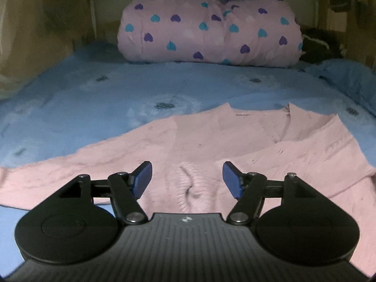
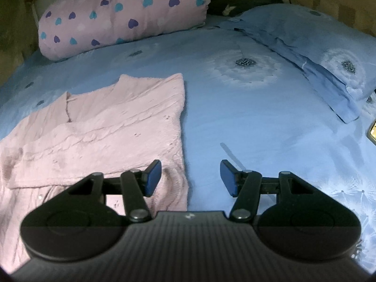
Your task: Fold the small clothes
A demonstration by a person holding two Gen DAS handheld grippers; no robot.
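A pink knitted cardigan [image 1: 211, 138] lies flat on the blue bed sheet [image 1: 70, 108]. One sleeve is folded across its front and the other stretches out to the left. My left gripper [image 1: 186, 179] is open and empty, just above the cardigan's ribbed hem. In the right wrist view the cardigan [image 2: 105, 127] lies at the left, its right edge straight. My right gripper [image 2: 190, 177] is open and empty, over that edge near the hem, with its left pad [image 2: 152, 178] above the knit and the right pad [image 2: 229, 178] above the sheet [image 2: 235, 117].
A rolled pink quilt with heart prints [image 1: 211, 28] lies across the head of the bed. A blue pillow [image 2: 317, 47] lies at the right. A dark bundle [image 2: 244, 0] sits behind it. A small dark object [image 2: 372, 131] shows at the right edge.
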